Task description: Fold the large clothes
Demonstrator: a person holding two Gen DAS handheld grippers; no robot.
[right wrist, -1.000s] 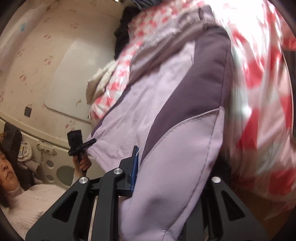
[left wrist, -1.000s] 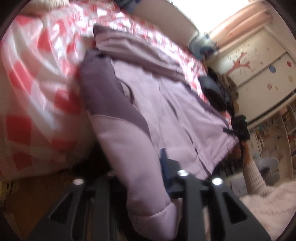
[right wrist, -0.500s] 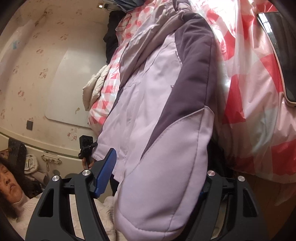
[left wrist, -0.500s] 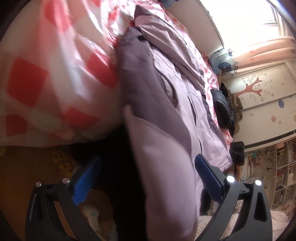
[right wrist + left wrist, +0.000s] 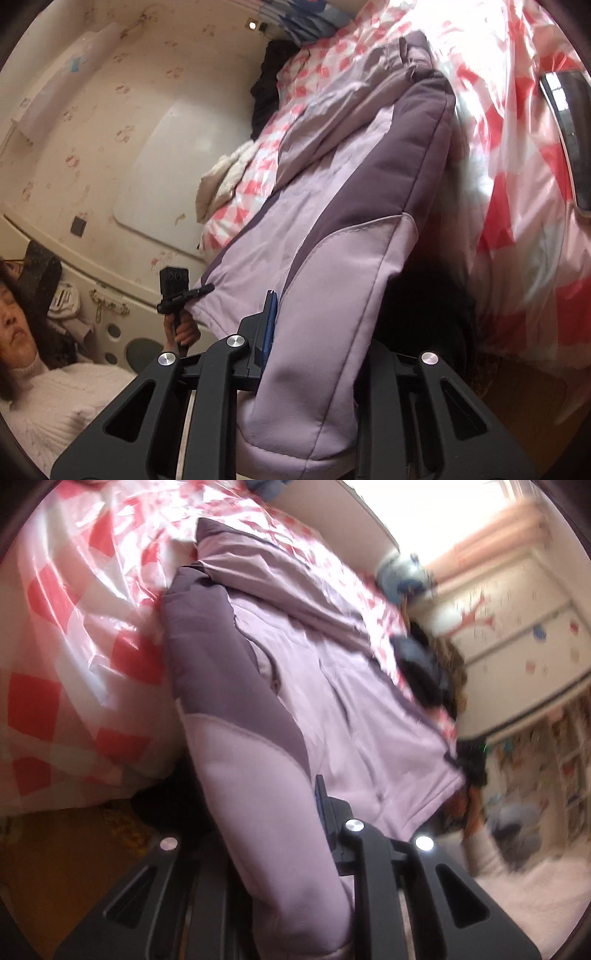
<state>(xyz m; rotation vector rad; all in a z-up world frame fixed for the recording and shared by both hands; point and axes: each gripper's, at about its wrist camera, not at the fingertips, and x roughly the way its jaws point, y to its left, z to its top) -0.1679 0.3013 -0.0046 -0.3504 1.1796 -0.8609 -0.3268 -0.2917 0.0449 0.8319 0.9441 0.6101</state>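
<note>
On the bed, over a red-and-white checked cover (image 5: 74,635), lay one lilac padded jacket (image 5: 332,701) with darker purple panels, spread lengthwise, its sleeves hanging off the near edge. Left tongs (image 5: 266,830): pressed together on the cuff end of one lilac sleeve (image 5: 266,812), blue pad flat against the fabric. Right tongs (image 5: 314,332): likewise pinching the other sleeve (image 5: 332,314), blue pad against its left side, cuff bunched below the fingers. From the right wrist view, the left tongs (image 5: 184,295) appeared small at the jacket's far hem, held in the person's hand (image 5: 183,330). Dark garments (image 5: 424,672) lay piled at the bed's far edge; a cream quilted item (image 5: 221,181) sat beside the checked cover. Wooden floor (image 5: 74,849) showed under the bed edge.
</note>
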